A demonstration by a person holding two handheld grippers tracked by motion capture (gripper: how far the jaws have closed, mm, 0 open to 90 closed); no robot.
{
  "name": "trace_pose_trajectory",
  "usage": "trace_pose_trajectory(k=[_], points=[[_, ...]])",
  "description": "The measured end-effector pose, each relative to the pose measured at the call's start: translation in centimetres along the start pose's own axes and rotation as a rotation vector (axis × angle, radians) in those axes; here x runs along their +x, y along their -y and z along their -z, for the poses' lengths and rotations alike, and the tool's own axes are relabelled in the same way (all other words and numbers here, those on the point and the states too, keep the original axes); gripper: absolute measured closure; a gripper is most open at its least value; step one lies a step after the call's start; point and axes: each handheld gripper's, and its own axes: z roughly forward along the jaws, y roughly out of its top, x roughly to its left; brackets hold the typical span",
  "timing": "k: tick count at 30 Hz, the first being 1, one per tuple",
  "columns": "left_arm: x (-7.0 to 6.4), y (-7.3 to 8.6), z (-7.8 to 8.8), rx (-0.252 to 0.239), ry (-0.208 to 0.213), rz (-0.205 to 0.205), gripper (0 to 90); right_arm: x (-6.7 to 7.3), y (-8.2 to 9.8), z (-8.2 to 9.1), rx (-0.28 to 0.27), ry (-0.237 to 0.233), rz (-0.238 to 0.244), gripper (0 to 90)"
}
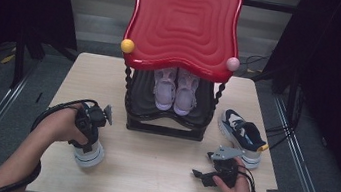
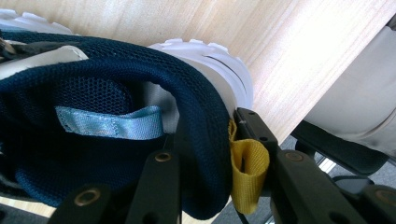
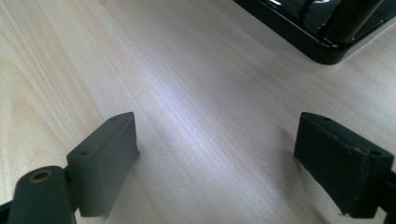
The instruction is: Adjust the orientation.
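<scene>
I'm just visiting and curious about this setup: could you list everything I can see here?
Light wooden table: one, pale wood, centre.
Red wavy-topped two-tier shoe rack with black lower shelf: one, at the table's far edge.
Yellow ball knob: one, rack's left corner.
Pink ball knob: one, rack's right corner.
Pale pink shoes: two, side by side on the lower shelf.
Navy mesh sneaker with white sole and yellow heel loop: one, held at its heel, near left of the table.
Matching navy sneaker: one, on the table, right of the rack.
Left gripper: black, shut on the sneaker's heel collar.
Right gripper: black, open over bare table.
</scene>
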Motion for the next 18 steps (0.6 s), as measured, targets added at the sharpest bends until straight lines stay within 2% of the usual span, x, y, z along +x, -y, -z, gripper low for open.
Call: trace_pose_trajectory(k=[1, 11, 18], points=[[0.1, 0.0, 0.1, 0.003, -0.005, -0.008, 71.1, 0.0, 0.0, 0.0, 0.001, -0.002, -0.001, 12.6], [0.0, 0.2, 1.2, 0.003, 0.013, 0.002, 71.1, 0.0, 0.0, 0.0, 0.000, 0.000, 0.000, 12.6], [-0.1, 0.2, 2.8, -0.002, -0.011, 0.002, 71.1, 0.0, 0.0, 0.0, 0.000, 0.000, 0.000, 12.6]])
